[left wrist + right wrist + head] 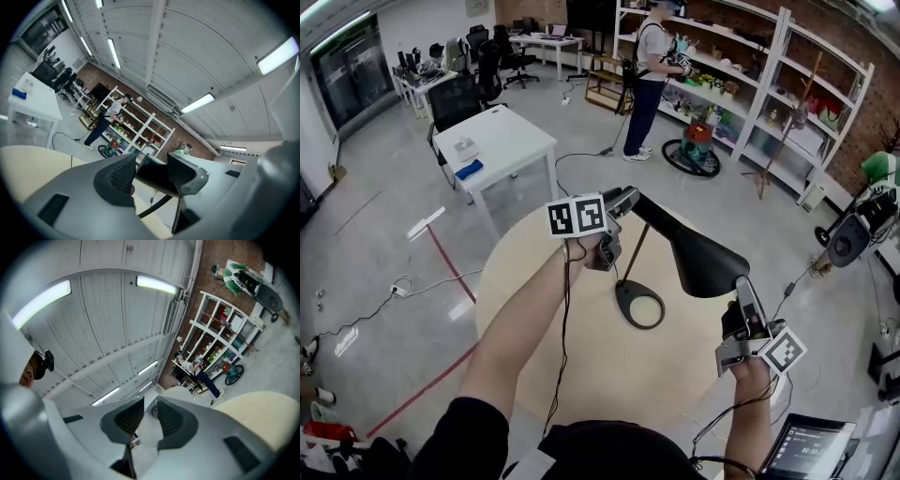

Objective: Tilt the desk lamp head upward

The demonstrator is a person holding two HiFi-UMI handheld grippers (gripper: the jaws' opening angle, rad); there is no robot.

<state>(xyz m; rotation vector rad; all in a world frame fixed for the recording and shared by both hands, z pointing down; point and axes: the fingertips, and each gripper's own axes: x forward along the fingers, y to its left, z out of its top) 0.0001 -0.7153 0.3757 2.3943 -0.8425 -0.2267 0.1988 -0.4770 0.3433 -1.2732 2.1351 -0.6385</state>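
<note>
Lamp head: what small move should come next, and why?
Probably raise the right tool a little to swing the rim up. The lamp head opens down toward the table. The right tool pinches its rim, and the left tool clamps its narrow end above the stem.

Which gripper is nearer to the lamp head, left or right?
Right. The right gripper has its jaws closed on the rim of the lamp head; the left gripper holds the lamp arm, further back from the head.
</note>
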